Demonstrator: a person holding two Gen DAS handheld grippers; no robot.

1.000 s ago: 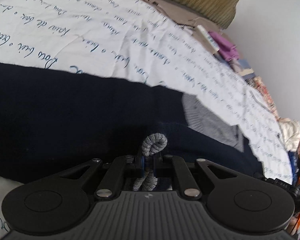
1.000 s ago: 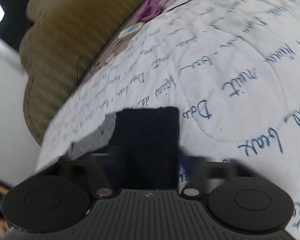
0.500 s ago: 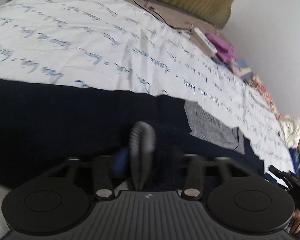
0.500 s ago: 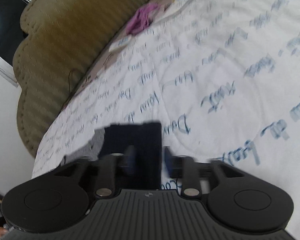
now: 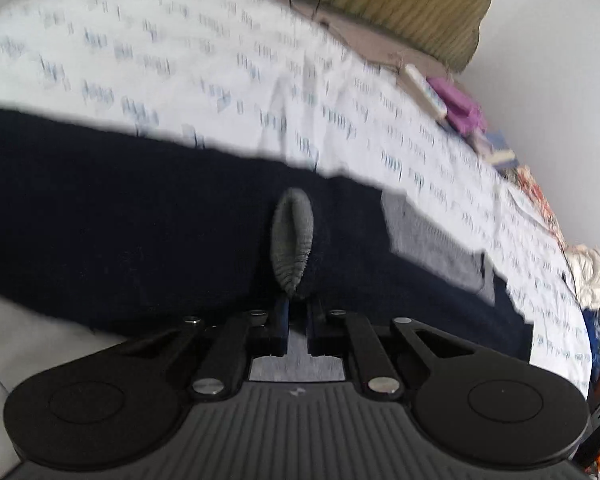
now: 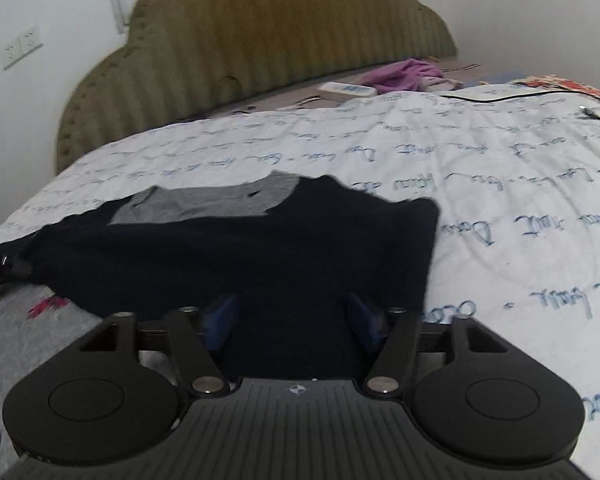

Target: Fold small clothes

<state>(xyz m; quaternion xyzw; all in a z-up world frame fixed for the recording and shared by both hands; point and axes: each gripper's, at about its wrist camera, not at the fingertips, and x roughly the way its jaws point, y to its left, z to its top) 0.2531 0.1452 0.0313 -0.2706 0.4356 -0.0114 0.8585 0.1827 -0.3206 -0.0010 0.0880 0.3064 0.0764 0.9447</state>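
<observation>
A small navy garment [image 6: 240, 248] with a grey panel [image 6: 204, 202] lies spread on the white quilt with blue script [image 6: 500, 184]. In the left wrist view the same navy garment [image 5: 140, 216] fills the middle, with its grey panel [image 5: 424, 236] at right. My left gripper [image 5: 298, 312] is shut on the garment's grey ribbed cuff [image 5: 293, 236], which loops up just ahead of the fingertips. My right gripper [image 6: 294, 316] is open, its blue-padded fingers [image 6: 224, 316] astride the garment's near edge, which lies between them.
An olive ribbed headboard [image 6: 260, 40] stands at the back. A purple cloth [image 6: 408, 74] and a white remote [image 6: 346, 90] lie by it. More clothes are piled at the bed's right edge [image 5: 588, 268]. A black cable [image 6: 496, 99] crosses the quilt.
My right gripper has opened, letting go of the navy fabric, and swung level toward the headboard. My left gripper stays shut on the cuff, which now stands stretched in a loop.
</observation>
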